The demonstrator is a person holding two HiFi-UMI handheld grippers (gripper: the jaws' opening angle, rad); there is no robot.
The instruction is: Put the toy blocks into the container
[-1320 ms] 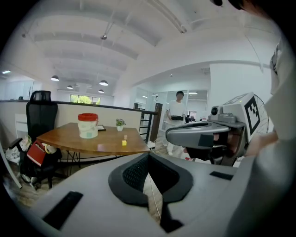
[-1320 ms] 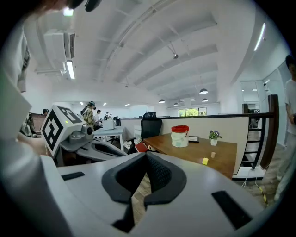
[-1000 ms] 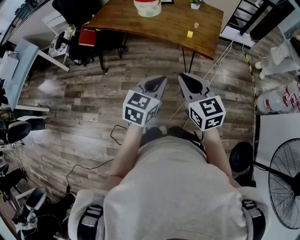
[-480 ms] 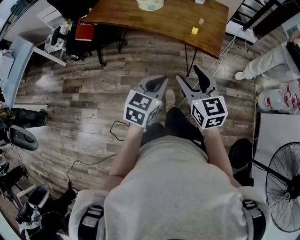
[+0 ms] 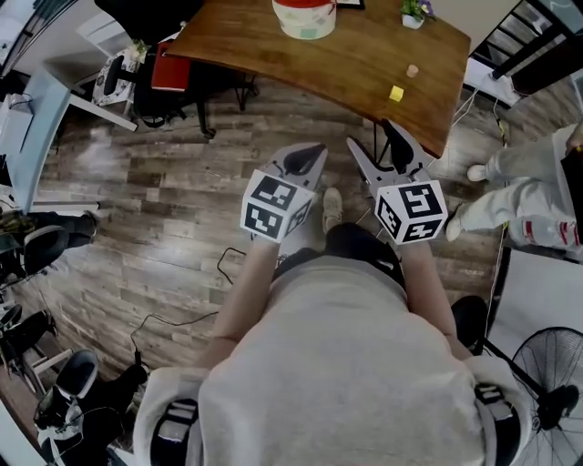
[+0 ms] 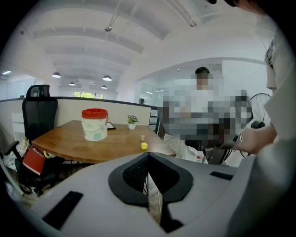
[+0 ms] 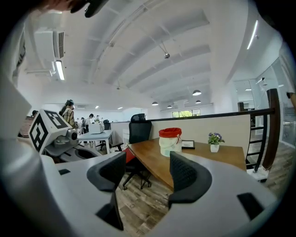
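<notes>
An office: wooden desk [image 5: 364,64], low partition [image 7: 231,129], black swivel chair [image 6: 39,113].

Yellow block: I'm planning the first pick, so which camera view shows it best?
The head view: the yellow block lies unobstructed on the wooden table, seen from above, near its edge. The left gripper view shows it small and side-on; the right gripper view does not show it.

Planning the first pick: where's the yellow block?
Head view: the yellow block sits near the table's right edge, beside the tan block, right of the bucket.
</notes>
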